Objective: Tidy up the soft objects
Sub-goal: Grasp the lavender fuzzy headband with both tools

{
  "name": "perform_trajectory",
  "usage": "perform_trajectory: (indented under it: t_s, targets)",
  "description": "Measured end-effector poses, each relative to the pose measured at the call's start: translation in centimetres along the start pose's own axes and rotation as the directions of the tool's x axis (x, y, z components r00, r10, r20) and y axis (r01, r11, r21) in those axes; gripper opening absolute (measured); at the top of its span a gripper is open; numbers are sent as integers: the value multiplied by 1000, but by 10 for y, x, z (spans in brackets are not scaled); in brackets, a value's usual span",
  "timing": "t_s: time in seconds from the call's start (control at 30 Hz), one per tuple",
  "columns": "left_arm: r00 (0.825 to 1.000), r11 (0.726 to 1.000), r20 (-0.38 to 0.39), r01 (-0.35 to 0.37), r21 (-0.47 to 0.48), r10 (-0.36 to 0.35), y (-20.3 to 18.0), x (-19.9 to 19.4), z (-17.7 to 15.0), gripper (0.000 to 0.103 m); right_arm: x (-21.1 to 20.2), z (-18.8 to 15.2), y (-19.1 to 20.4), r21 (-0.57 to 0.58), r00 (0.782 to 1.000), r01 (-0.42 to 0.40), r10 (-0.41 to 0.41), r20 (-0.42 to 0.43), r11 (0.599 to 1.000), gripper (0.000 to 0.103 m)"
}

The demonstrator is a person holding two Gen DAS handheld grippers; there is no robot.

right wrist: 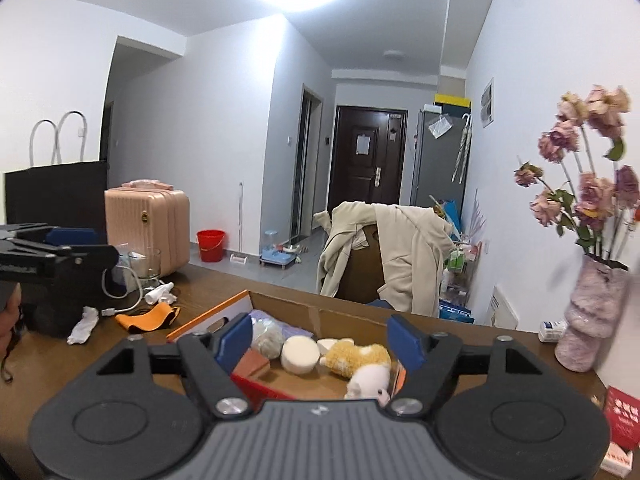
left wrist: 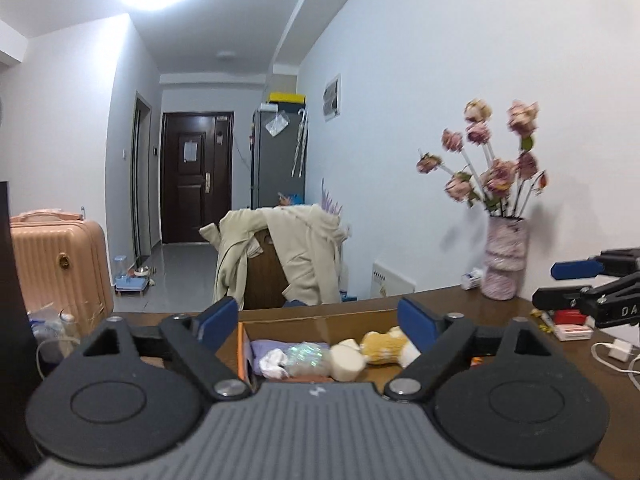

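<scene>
Both my tongs stand with their jaws apart and nothing between the pads. My left gripper [left wrist: 316,322] and my right gripper [right wrist: 324,344] both hover just short of the cardboard box [right wrist: 320,312], which sits straight ahead of and a little below their tips on the wooden table [right wrist: 208,284].

Much of the sorting looks done. Past the tips of my right gripper, inside the box, lie a yellow plush toy [right wrist: 356,356], a round cream sponge [right wrist: 300,354], a grey fuzzy ball [right wrist: 266,336] and a small white plush [right wrist: 370,380], with a lilac cloth [left wrist: 268,348] deeper in toward the far wall of the box.

Some soft things are still out. Off to the left of my right gripper, well clear of the box, an orange band [right wrist: 148,316] and a crumpled white sock [right wrist: 84,328] lie on the table near a white cable [right wrist: 120,284]. I judge these two are what remains, and my left gripper is the nearer one to them.
</scene>
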State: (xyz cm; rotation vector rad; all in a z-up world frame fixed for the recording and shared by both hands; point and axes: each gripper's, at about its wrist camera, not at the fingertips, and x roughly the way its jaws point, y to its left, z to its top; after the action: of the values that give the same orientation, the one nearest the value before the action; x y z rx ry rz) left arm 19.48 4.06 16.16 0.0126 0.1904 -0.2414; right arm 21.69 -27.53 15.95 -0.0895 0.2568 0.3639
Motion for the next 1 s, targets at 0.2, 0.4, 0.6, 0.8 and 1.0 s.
perform_trajectory:
  t_s: [0.2, 0.4, 0.6, 0.8, 1.0]
  targets:
    - [999, 998, -41, 15, -61, -18, -20, -50, -39, 97, -46, -48, 14, 27, 999, -47, 48, -13, 999, 74]
    - [985, 995, -165, 25, -93, -40, -28, -55, -82, 97, -59, -102, 30, 133, 990, -94, 107, -89, 987, 74]
    - [964, 996, -262, 16, -93, -39, -36, -22, -109, 100, -50, -140, 34, 244, 979, -95, 135, -153, 965, 72]
    - [939, 987, -323, 80, -141, -122, -40, 26, -132, 100, -21, -154, 29, 325, 969, -110, 174, -176, 939, 62]
    - [900, 973, -400, 95, -212, -175, -35, 72, -149, 78, 25, -159, 25, 395, 956, -132, 222, -192, 909, 46]
